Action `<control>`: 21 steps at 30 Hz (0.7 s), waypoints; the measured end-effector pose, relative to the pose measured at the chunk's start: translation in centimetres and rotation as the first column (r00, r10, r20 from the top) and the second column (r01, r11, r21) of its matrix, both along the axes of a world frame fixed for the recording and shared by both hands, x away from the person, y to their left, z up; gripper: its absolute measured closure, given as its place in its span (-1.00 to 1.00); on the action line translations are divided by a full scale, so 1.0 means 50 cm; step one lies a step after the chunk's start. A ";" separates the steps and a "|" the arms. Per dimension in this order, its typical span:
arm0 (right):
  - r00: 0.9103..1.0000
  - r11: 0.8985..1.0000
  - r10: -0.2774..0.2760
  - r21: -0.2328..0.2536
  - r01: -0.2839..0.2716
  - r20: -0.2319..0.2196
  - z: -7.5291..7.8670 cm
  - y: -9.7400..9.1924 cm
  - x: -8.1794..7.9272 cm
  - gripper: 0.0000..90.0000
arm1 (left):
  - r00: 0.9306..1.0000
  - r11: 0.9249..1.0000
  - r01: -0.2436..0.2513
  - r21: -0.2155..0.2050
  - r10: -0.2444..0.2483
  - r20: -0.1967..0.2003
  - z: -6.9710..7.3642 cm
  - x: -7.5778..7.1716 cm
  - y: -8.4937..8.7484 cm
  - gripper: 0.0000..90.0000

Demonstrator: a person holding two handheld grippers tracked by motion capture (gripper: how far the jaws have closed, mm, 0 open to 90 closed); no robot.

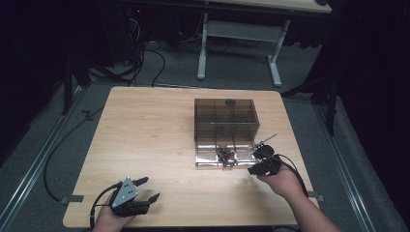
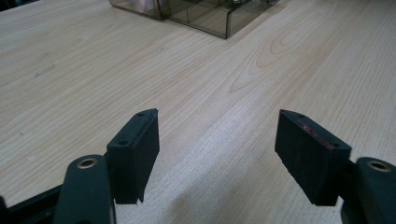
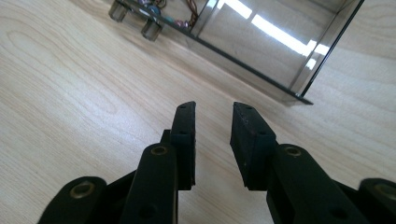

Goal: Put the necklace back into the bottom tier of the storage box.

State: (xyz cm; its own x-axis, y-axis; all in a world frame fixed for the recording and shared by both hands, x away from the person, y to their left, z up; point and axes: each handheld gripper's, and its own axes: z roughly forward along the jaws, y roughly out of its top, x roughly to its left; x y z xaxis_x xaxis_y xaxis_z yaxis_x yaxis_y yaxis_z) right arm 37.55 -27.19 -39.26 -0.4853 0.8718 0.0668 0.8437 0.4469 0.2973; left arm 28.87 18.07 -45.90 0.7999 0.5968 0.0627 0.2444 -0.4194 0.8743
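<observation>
A smoky see-through drawer box (image 1: 225,116) stands in the middle of the wooden table (image 1: 150,135). Its bottom drawer (image 1: 207,158) is pulled out toward me, and small dark parts with wires (image 1: 226,155) lie in it. My right gripper (image 1: 256,160) hovers at the drawer's front right corner, open with a narrow gap and nothing between its jaws. In the right gripper view, that gripper (image 3: 212,114) points at the drawer's glossy wall (image 3: 261,46), just short of it. My left gripper (image 1: 151,189) rests near the table's front left corner, open wide and empty (image 2: 217,140).
A thin metal-tipped tool (image 1: 267,139) lies by the drawer's right side. Two round knobs (image 3: 152,29) show on the drawer front. Bare tabletop spreads left of the box (image 2: 205,14). Beyond the table are floor cables (image 1: 145,58) and white table legs (image 1: 202,48).
</observation>
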 end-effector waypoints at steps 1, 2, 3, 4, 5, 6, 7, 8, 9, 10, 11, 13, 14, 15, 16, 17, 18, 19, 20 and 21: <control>1.000 1.000 0.004 0.000 -0.004 -0.002 -0.003 -0.002 -0.001 0.58 | 1.000 1.000 -0.001 0.000 0.001 0.001 0.000 0.000 0.000 -0.31; 1.000 1.000 0.002 -0.003 -0.002 -0.004 -0.005 -0.003 -0.002 0.57 | 1.000 1.000 -0.001 0.000 0.001 0.001 0.000 0.000 0.000 -0.31; 1.000 1.000 -0.003 0.003 0.003 -0.004 -0.009 -0.004 -0.004 0.57 | 1.000 1.000 -0.001 0.000 0.001 0.002 0.000 0.000 0.000 -0.31; 1.000 1.000 -0.007 0.004 0.007 -0.004 -0.012 -0.005 -0.005 0.57 | 1.000 1.000 -0.001 -0.001 0.001 0.002 0.000 0.000 0.000 -0.31; 1.000 1.000 -0.006 0.009 0.006 -0.004 -0.014 -0.007 -0.007 0.57 | 1.000 1.000 -0.001 0.000 0.001 0.002 0.000 0.000 0.000 -0.31; 1.000 1.000 -0.006 0.008 0.006 -0.003 -0.018 -0.008 -0.009 0.56 | 1.000 1.000 -0.001 -0.001 0.001 0.003 0.000 0.000 0.000 -0.31; 1.000 1.000 -0.011 0.009 0.011 -0.004 -0.019 -0.007 -0.011 0.56 | 1.000 1.000 -0.001 -0.001 0.001 0.003 0.000 0.000 0.000 -0.31; 1.000 1.000 -0.007 0.012 0.007 0.004 -0.023 -0.007 -0.013 0.55 | 1.000 1.000 0.000 -0.002 0.000 0.004 0.000 -0.001 0.000 -0.31; 1.000 1.000 0.001 0.009 -0.001 0.007 -0.026 -0.007 -0.015 0.54 | 1.000 1.000 0.002 -0.002 -0.002 0.004 0.000 -0.001 0.000 -0.31; 1.000 1.000 0.001 0.013 -0.001 0.017 -0.028 -0.006 -0.019 0.54 | 1.000 1.000 0.003 -0.003 -0.003 0.005 0.000 -0.001 0.001 -0.31; 0.999 1.000 0.003 0.014 -0.004 0.035 -0.031 -0.005 -0.024 0.53 | 1.000 1.000 0.004 -0.004 -0.004 0.006 0.000 -0.002 0.001 -0.31; 0.997 0.999 0.001 0.032 -0.004 0.080 -0.039 -0.006 -0.033 0.49 | 1.000 1.000 0.004 -0.009 -0.004 0.008 0.000 -0.002 0.002 -0.31; 0.994 0.999 0.004 0.043 -0.009 0.107 -0.042 -0.008 -0.039 0.46 | 1.000 1.000 0.003 -0.011 -0.003 0.009 0.000 -0.002 0.002 -0.31; 0.991 0.998 -0.004 0.062 -0.005 0.134 -0.045 -0.008 -0.046 0.44 | 1.000 1.000 0.002 -0.013 -0.002 0.009 0.000 -0.002 0.002 -0.31; 0.987 0.997 -0.010 0.077 -0.003 0.160 -0.050 -0.010 -0.053 0.44 | 1.000 1.000 0.000 -0.015 0.000 0.010 0.000 -0.002 0.003 -0.31; 0.983 0.995 -0.023 0.095 0.006 0.181 -0.054 -0.012 -0.059 0.43 | 1.000 1.000 -0.002 -0.017 0.002 0.009 0.000 -0.002 0.003 -0.31; 0.977 0.993 -0.027 0.114 0.003 0.213 -0.059 -0.015 -0.066 0.42 | 1.000 1.000 -0.002 -0.020 0.002 0.005 0.000 -0.002 0.004 -0.30; 0.971 0.990 -0.034 0.139 0.001 0.237 -0.064 -0.017 -0.073 0.41 | 1.000 1.000 -0.002 -0.020 0.002 0.005 0.000 -0.002 0.004 -0.30; 0.964 0.987 -0.042 0.162 -0.001 0.262 -0.070 -0.021 -0.081 0.40 | 1.000 1.000 -0.001 -0.029 0.001 -0.004 0.000 0.000 0.006 -0.30; 0.960 0.984 -0.050 0.176 0.001 0.274 -0.074 -0.023 -0.085 0.39 | 1.000 0.999 -0.004 -0.036 0.004 -0.008 0.000 0.001 0.007 -0.29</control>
